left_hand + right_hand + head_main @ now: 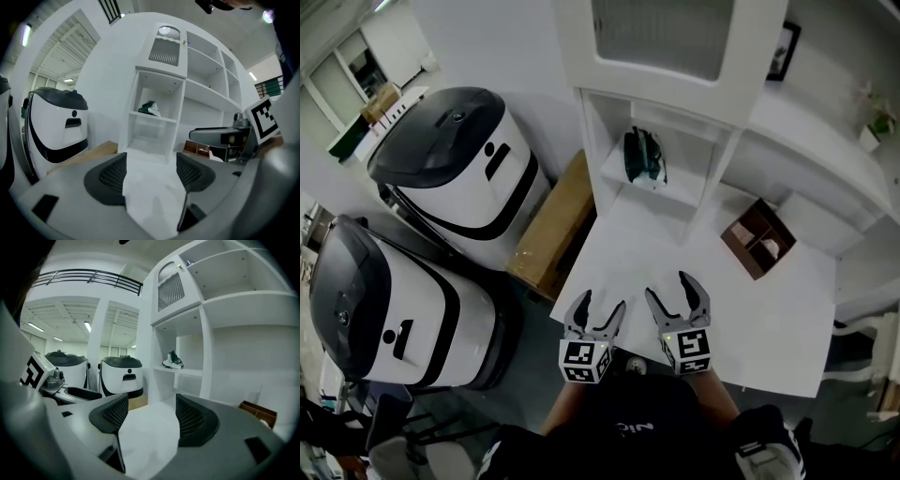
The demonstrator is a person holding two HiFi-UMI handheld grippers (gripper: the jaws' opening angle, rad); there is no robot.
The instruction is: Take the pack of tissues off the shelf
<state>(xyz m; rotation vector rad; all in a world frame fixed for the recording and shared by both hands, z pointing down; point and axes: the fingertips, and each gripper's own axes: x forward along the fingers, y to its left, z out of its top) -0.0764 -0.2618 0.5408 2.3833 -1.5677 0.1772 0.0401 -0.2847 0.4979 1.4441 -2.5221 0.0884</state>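
Note:
A dark green and white pack of tissues point(643, 157) lies on the middle shelf of the white shelf unit point(705, 173) at the far side of the white table point(769, 328). The same pack point(150, 108) shows in the left gripper view, and in the right gripper view it point(173, 360) lies well ahead. My left gripper point(597, 317) hovers over the table's near left edge, open and empty. Just to its right, my right gripper point(677, 297) is also open with nothing between its fingers. Both point toward the shelf, well short of the pack.
A small brown divided box point(758, 237) sits on the table right of the shelf unit. Two large white and black machines point(459, 159) and a brown cardboard box point(555, 225) stand on the floor to the left. More white shelving point(825, 141) runs along the right.

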